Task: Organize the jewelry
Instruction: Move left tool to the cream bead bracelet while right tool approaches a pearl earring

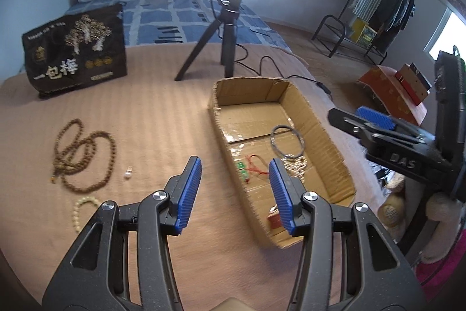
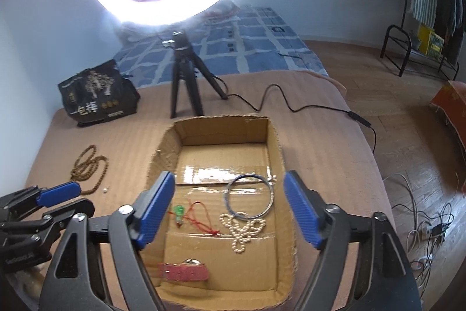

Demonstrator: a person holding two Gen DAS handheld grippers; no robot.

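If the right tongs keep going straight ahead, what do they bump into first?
Probably the floor of the cardboard box, near the pearl strand and metal bangle. The right tongs are open and empty; depth is unclear.

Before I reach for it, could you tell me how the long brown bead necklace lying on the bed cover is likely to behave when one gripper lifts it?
The brown bead necklace lies in loose overlapping loops, so it will probably hang floppy and trail. Its small round beads look smooth, so it may slip from the blue pads. It seems light for its length.
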